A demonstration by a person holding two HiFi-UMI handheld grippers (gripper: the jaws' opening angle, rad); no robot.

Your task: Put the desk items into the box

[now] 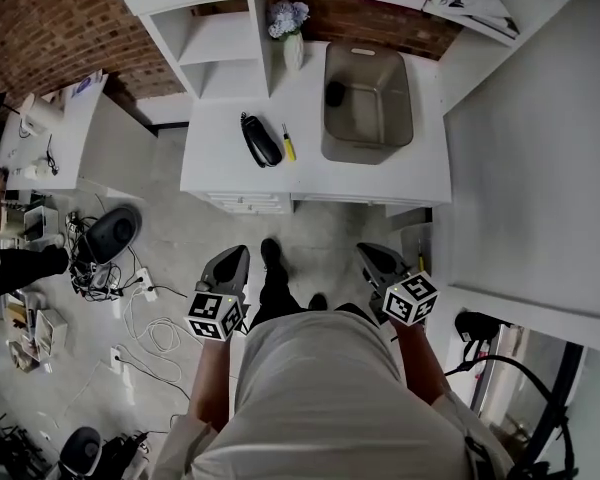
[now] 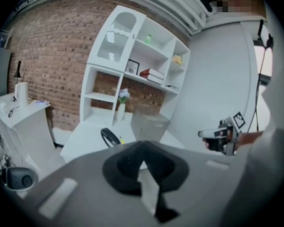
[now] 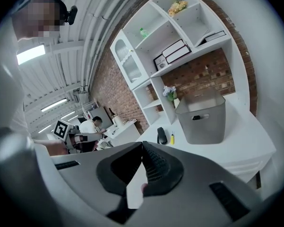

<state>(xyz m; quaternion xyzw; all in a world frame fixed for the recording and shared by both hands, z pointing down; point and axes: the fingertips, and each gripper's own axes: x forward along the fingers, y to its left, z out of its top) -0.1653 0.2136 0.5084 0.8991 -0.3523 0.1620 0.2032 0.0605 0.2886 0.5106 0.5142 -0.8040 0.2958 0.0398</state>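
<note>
Nearest, the left gripper (image 1: 230,258) and the right gripper (image 1: 378,256) hang in front of the person's waist, each with its jaws pressed together on nothing, well short of the white desk (image 1: 220,163). On the desk a black item (image 1: 262,140) lies just beside a small yellow tool (image 1: 289,143), both left of the grey box (image 1: 405,98). One dark object (image 1: 335,93) lies inside the box. Behind, a vase of flowers (image 1: 292,38) stands against the shelves (image 1: 215,38).

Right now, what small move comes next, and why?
Probably step toward the desk and open the left tool: it and the right tool are shut, empty, short of it, while a black item and a yellow item lie outside the grey box.
</note>
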